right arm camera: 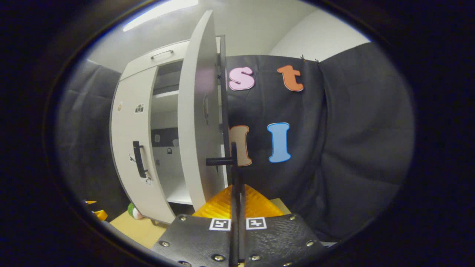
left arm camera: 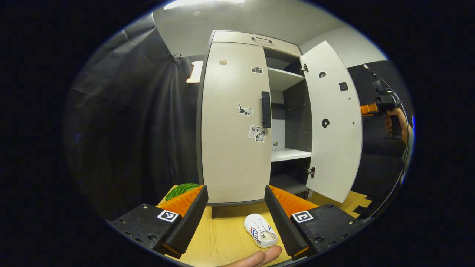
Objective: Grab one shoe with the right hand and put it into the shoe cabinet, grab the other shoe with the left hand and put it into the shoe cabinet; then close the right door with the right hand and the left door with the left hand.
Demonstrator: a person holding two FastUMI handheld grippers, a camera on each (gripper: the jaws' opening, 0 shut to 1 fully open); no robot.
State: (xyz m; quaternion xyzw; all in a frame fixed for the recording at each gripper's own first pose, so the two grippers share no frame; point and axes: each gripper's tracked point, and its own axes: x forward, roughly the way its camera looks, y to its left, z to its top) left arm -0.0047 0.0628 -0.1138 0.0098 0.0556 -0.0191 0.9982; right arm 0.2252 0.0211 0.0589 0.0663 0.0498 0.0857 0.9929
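One shoe: a white shoe (left arm camera: 260, 230) with striped side markings lies on the wooden table (left arm camera: 222, 237), between the left gripper's spread fingers and nearer the right-hand one, in front of the cabinet; nothing grips it.
Second shoe: I cannot tell where it is; the cabinet's visible shelves look bare, and the lower compartment is too dark to judge.
Shoe cabinet: the pale shoe cabinet (left arm camera: 256, 39) stands upright on the table, with a drawer handle at its top.
Left door: the left door (left arm camera: 235, 122) lies flat across the front, carrying a dark vertical handle (left arm camera: 266, 109) and several small stickers.
Right door: the right door (left arm camera: 334, 122) stands swung out, hinges visible on its inner edge; the right gripper view sees it nearly edge-on (right arm camera: 198, 111).
Left gripper: the left gripper (left arm camera: 235, 218) has its fingers wide apart and holds nothing, low over the table just short of the cabinet's base.
Right gripper: the right gripper (right arm camera: 237, 207) has its fingers pressed together with no gap visible and nothing between them, just beside the open door's outer edge; the left gripper view shows it held in a hand (left arm camera: 393, 122) beyond the right door.
Fingertips: a person's fingertips (left arm camera: 259, 257) show at the lower edge of the left gripper view, near the shoe.
Green object: a striped green round object (left arm camera: 182, 190) sits on the table left of the cabinet.
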